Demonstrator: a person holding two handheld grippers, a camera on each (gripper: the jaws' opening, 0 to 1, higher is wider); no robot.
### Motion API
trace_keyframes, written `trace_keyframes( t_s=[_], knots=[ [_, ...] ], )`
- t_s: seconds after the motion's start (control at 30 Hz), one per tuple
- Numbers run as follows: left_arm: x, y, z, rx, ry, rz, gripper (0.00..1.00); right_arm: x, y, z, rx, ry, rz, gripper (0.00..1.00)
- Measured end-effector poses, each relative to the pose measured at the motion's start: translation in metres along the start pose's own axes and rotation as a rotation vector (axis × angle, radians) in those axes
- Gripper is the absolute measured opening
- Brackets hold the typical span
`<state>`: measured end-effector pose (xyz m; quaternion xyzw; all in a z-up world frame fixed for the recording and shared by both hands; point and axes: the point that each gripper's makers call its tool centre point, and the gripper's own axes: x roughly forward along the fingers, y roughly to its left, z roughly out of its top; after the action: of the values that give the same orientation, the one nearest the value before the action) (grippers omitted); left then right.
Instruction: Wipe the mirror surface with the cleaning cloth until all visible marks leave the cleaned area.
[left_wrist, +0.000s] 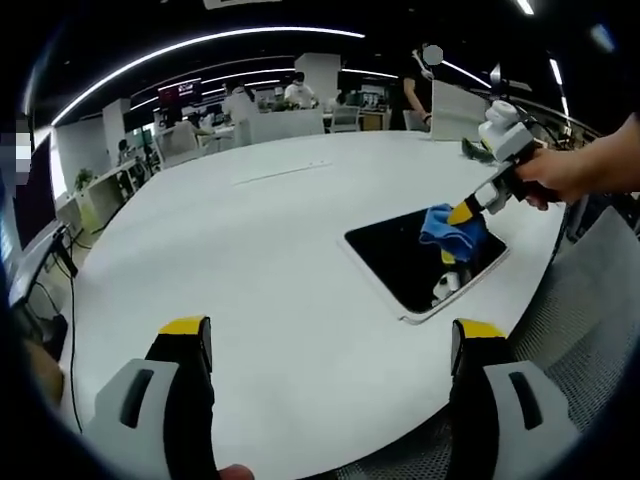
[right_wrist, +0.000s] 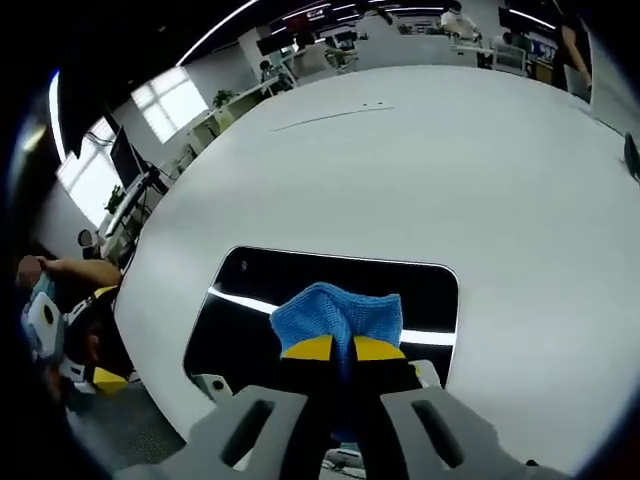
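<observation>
A flat rectangular mirror (left_wrist: 400, 258) (right_wrist: 250, 280) with a dark, reflective face and a white rim lies on the white table (left_wrist: 270, 250) (right_wrist: 400, 170). A blue cleaning cloth (left_wrist: 450, 230) (right_wrist: 340, 315) rests bunched on the glass. My right gripper (right_wrist: 332, 348) is shut on the cloth and presses it onto the mirror; in the left gripper view the right gripper (left_wrist: 466, 212) comes in from the right, held by a hand (left_wrist: 575, 170). My left gripper (left_wrist: 330, 345) hangs open above the table's near edge, well short of the mirror, with nothing between its fingers.
The big white table curves away on all sides. Grey carpet (left_wrist: 590, 330) lies beyond the table edge near the mirror. Desks, chairs and people (left_wrist: 240, 100) stand far behind. In the right gripper view the left gripper (right_wrist: 70, 335) and a person's arm sit at the left.
</observation>
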<state>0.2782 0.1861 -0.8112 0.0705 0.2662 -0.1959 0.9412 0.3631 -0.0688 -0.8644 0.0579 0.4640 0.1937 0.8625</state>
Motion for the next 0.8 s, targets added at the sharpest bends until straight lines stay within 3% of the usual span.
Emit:
trace_keyframes(
  t_s=[0.8],
  knots=[
    [-0.001,-0.002,0.004,-0.016,-0.015,0.000,0.99,-0.021,-0.048,-0.005,0.057,-0.016,-0.101,0.00]
  ],
)
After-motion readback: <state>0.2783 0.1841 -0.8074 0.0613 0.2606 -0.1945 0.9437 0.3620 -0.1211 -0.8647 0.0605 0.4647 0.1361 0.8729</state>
